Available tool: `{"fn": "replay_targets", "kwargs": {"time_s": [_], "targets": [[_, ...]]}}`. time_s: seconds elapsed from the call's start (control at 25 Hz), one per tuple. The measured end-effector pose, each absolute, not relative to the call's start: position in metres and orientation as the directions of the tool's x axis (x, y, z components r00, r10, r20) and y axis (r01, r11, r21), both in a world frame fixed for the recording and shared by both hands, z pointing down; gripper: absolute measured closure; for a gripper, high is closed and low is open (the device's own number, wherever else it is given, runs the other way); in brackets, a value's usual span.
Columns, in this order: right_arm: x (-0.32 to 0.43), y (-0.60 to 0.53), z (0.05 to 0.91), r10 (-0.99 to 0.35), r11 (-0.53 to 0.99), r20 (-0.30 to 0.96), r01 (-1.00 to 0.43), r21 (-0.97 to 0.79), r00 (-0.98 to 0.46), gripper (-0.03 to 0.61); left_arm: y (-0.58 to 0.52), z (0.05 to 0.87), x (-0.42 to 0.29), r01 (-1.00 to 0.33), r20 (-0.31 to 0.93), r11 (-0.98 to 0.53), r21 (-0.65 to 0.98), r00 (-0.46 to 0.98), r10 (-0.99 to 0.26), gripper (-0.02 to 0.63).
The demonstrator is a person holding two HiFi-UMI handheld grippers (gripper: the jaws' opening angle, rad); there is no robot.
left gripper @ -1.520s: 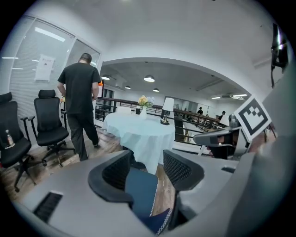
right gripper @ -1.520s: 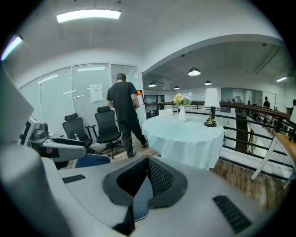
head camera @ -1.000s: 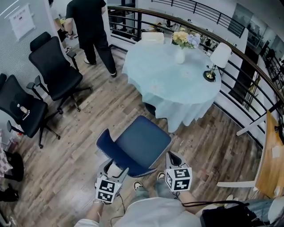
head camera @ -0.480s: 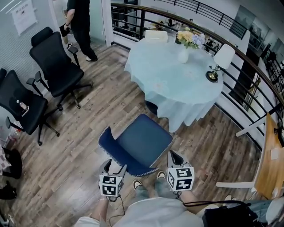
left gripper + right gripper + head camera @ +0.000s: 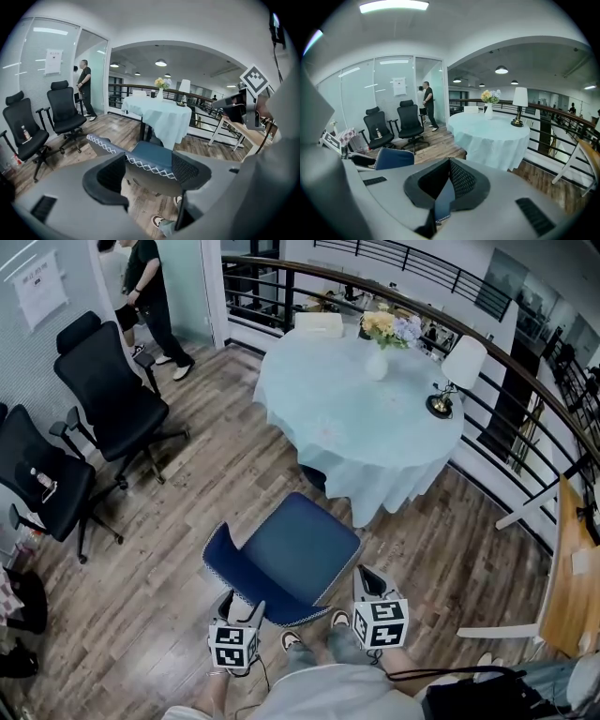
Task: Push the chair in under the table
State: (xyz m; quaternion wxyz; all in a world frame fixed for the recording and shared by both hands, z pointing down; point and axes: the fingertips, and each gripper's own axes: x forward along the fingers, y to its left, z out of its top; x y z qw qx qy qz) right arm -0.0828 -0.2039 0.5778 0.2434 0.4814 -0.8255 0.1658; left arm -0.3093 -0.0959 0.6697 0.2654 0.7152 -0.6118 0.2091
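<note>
Item count: one blue chair [image 5: 292,554], one round desk [image 5: 328,423] under a pale blue cloth, two black office chairs [image 5: 114,388] by the far left wall, one vase of flowers [image 5: 377,360], one table lamp [image 5: 458,368], one bystander [image 5: 148,289] at the far left, and two tools. The blue chair stood on the wood floor on the near side of the desk, with its seat facing the desk and its backrest toward the operator. The far right corner of the seat lay just beside the hem of the cloth, and the seat was not under the desk. The vase and the lamp stood on the far half of the desk, with the lamp to the right of the vase. The left tool [image 5: 149,172] was held low at the near left end of the backrest. Its jaws stood wide apart and clamped nothing, and the white-stitched top edge of the backrest showed across the gap between them. The right tool [image 5: 446,183] was held low at the near right edge of the chair. Its jaws were drawn nearly together on a sliver of the blue, white-stitched chair edge. Both marker cubes faced upward, level with each other, and the operator's two shoes [image 5: 292,637] showed on the floor between them.
</note>
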Motion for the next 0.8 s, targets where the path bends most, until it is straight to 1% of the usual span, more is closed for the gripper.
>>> {"fn": "replay_targets", "kwargs": {"time_s": [0.24, 0.56, 0.72, 0.8], "targets": [[-0.086, -0.214, 0.574, -0.715, 0.486, 0.556, -0.873, -0.04, -0.424, 0.561, -0.098, 0.667, -0.307, -0.989, 0.634, -0.083, 0.119, 0.141, -0.761, 0.308], [-0.079, -0.225, 0.573, -0.724, 0.474, 0.552, -0.88, -0.039, -0.414, 0.561, -0.103, 0.668, -0.309, -0.994, 0.611, 0.045, 0.101, 0.026, -0.791, 0.313], [-0.076, -0.23, 0.573, -0.727, 0.467, 0.551, -0.884, -0.041, -0.409, 0.561, -0.106, 0.667, -0.309, -0.991, 0.619, 0.042, 0.123, 0.044, -0.784, 0.347], [-0.076, -0.232, 0.573, -0.726, 0.467, 0.552, -0.883, -0.041, -0.41, 0.561, -0.113, 0.666, -0.303, -0.991, 0.619, 0.021, 0.13, 0.065, -0.783, 0.348]]}}
